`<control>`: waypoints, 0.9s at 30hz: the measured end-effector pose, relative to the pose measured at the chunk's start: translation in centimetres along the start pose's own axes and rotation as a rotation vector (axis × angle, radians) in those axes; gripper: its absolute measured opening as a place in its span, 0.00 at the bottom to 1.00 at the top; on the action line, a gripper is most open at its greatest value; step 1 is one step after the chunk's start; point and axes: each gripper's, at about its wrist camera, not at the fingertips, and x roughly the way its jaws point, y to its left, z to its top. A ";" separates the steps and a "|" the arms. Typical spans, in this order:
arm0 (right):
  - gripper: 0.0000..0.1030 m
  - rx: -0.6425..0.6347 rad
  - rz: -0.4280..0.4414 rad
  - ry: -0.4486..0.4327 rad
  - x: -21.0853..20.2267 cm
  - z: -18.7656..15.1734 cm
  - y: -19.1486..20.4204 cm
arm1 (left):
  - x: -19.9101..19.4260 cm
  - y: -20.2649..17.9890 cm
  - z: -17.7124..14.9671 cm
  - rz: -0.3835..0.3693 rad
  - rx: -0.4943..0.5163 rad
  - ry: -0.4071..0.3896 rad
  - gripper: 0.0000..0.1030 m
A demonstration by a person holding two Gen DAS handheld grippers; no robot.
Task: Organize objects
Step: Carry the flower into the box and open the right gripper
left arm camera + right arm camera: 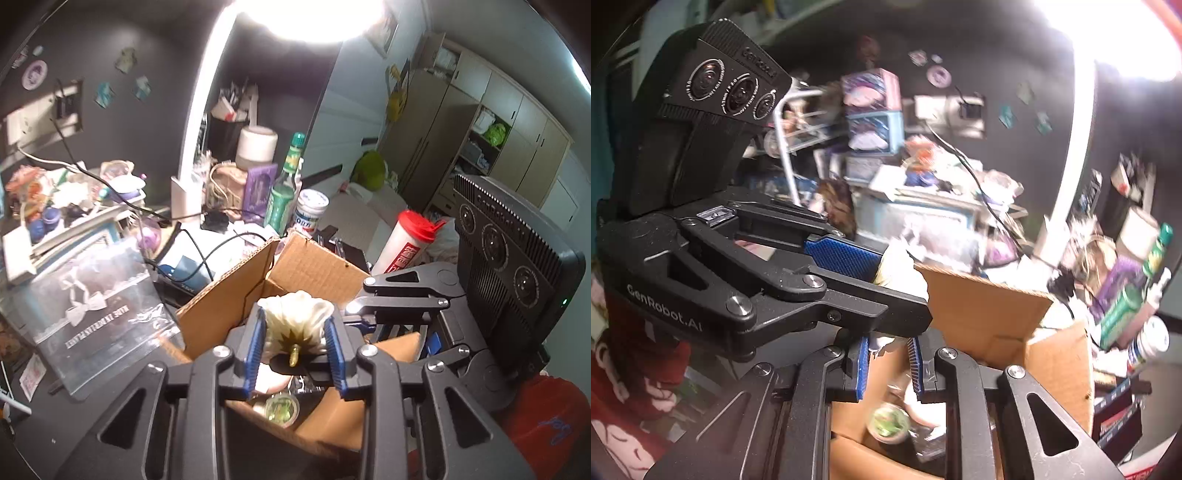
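Note:
My left gripper (295, 325) is shut on a cream artificial flower (293, 317) with a green calyx and short stem, held above an open cardboard box (317, 266). The box holds a small round green-lidded cup (281, 406) and other bits. In the right wrist view the left gripper (886, 273) crosses from the left with the flower (901, 269) between its blue pads. My right gripper (888, 354) sits just under it, over the same box (982, 306), jaws apart with a white scrap of the flower between the tips; contact is unclear.
A cluttered desk surrounds the box: a green bottle (286, 184), a white jar (312, 210), a red-capped white bottle (406, 243), a clear plastic package (99, 310), cables, a white lamp arm (199, 122). Wardrobes (480, 129) stand at the back right.

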 end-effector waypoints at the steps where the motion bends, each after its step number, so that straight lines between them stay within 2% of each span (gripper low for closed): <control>1: 0.13 0.010 0.001 0.016 0.3 0.0 -0.5 | 0.5 0.1 0.2 0.003 -0.003 0.011 0.28; 3: 0.16 0.026 -0.003 0.041 0.8 0.1 -1.2 | 1.2 0.2 0.6 0.018 -0.001 0.026 0.33; 5: 0.32 0.033 -0.016 0.049 1.1 0.2 -1.7 | 1.1 0.2 0.6 0.054 0.006 0.018 0.61; 7: 0.40 0.026 -0.032 0.050 0.9 0.1 -1.9 | 1.0 0.4 0.6 0.056 0.009 0.002 0.70; 15: 0.45 0.023 -0.086 0.042 0.7 -0.2 -2.1 | -0.4 1.1 -0.1 0.095 -0.008 -0.028 0.78; 17: 0.53 0.018 -0.097 0.043 0.7 -0.3 -1.9 | -1.1 1.1 -0.4 0.104 -0.009 -0.042 0.80; 21: 0.58 0.019 -0.112 0.031 0.3 -0.2 -1.5 | -2.9 0.6 -1.2 0.145 0.000 -0.082 0.83; 23: 0.67 0.014 -0.125 0.017 -0.1 -0.1 -1.2 | -4.2 0.3 -1.8 0.171 0.000 -0.112 0.87; 24: 0.68 0.008 -0.133 0.010 -0.3 0.0 -1.0 | -4.7 0.3 -2.1 0.183 -0.001 -0.125 0.88; 27: 0.83 -0.014 -0.161 -0.018 -0.9 0.1 -0.1 | -6.5 0.0 -3.2 0.230 -0.012 -0.173 0.93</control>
